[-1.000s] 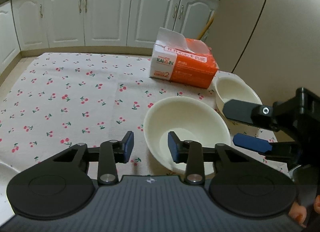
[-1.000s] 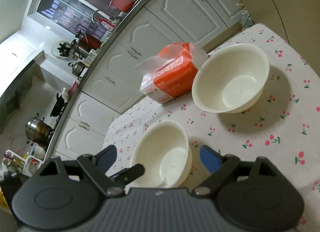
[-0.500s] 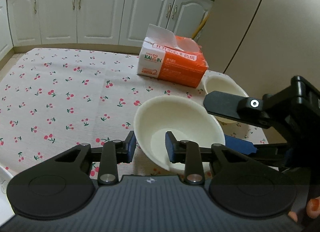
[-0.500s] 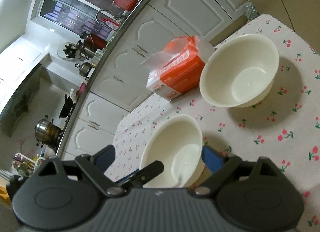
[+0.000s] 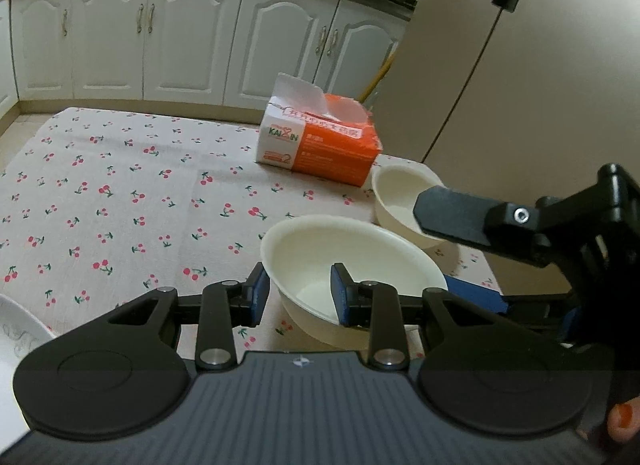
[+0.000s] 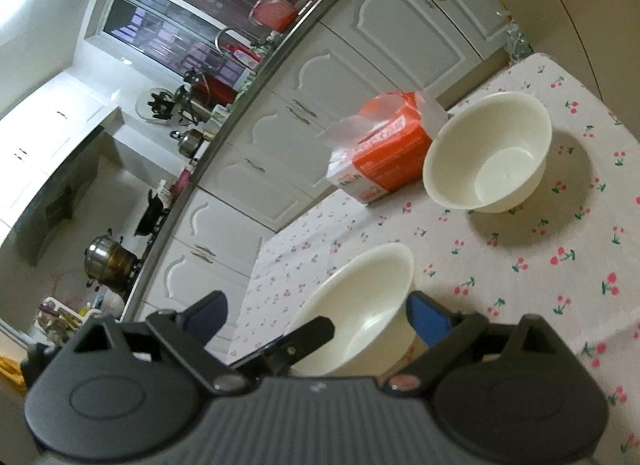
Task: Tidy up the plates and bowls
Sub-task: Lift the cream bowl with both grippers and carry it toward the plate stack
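Observation:
Two cream bowls stand on the cherry-print tablecloth (image 5: 120, 205). My left gripper (image 5: 298, 293) is shut on the near bowl (image 5: 352, 261) at its left rim, one pad outside the wall and one inside. From the right, my right gripper (image 5: 436, 249) straddles the same bowl (image 6: 360, 297). Its jaws are opening: the right pad is close to the wall and the left pad stands well off it. In the right wrist view, my right gripper (image 6: 316, 315) has a left-gripper finger (image 6: 308, 333) showing inside it. The far bowl (image 5: 400, 193) (image 6: 492, 161) sits empty beside the tissue box.
An orange tissue box (image 5: 320, 145) (image 6: 384, 153) lies behind the bowls. A white plate edge (image 5: 16, 337) shows at the lower left. A beige fridge (image 5: 520, 85) rises right of the table, with white cabinets (image 5: 180, 33) behind.
My left gripper's pads closed in on the near bowl's rim. My right gripper's fingers spread wider around the same bowl. Both views shifted slightly.

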`<state>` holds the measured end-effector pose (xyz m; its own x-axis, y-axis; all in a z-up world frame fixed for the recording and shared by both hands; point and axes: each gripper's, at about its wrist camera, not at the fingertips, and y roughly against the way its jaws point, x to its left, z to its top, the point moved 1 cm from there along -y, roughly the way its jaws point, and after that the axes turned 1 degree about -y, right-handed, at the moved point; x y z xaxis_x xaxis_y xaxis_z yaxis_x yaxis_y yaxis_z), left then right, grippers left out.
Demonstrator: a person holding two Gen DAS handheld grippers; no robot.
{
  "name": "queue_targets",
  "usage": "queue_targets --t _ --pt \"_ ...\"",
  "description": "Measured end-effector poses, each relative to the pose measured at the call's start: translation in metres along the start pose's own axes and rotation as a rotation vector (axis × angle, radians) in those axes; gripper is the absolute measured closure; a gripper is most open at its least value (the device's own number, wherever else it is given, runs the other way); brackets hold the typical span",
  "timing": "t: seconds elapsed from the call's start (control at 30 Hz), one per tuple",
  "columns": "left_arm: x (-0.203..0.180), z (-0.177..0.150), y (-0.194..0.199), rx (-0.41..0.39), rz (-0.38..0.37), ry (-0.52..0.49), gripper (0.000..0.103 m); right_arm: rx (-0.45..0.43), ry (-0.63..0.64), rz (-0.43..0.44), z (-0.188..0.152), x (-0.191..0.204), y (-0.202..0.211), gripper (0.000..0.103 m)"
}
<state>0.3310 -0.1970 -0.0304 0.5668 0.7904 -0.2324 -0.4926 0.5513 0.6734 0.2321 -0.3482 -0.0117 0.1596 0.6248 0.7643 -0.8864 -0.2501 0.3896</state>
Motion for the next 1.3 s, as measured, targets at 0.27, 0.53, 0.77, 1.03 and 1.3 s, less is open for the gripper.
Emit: queue_targets --t 0.27,0.53,0.77,1.03,1.3 --pt "-0.007 -0.01 0.017 -0.023 -0.042 0.003 0.068 -0.021 0.035 0.019 -0.011 0.014 0.019 0.006" --pt "-0.017 -0.026 0.048 -0.055 -0.079 -0.025 0.068 -0.053 0.044 0.044 -0.032 0.02 0.048 0.006" --pt "-0.025 -0.042 0.076 -0.076 -0.109 -0.053 0.068 -0.077 0.075 0.044 -0.053 0.028 0.073 0.006" --pt "-0.032 -0.062 0.1 -0.076 -0.152 -0.069 0.067 -0.113 0.066 0.054 -0.079 0.031 0.103 0.005" --pt "-0.04 -0.088 0.113 -0.05 -0.19 -0.098 0.067 -0.125 0.033 0.033 -0.106 0.02 0.126 0.005"
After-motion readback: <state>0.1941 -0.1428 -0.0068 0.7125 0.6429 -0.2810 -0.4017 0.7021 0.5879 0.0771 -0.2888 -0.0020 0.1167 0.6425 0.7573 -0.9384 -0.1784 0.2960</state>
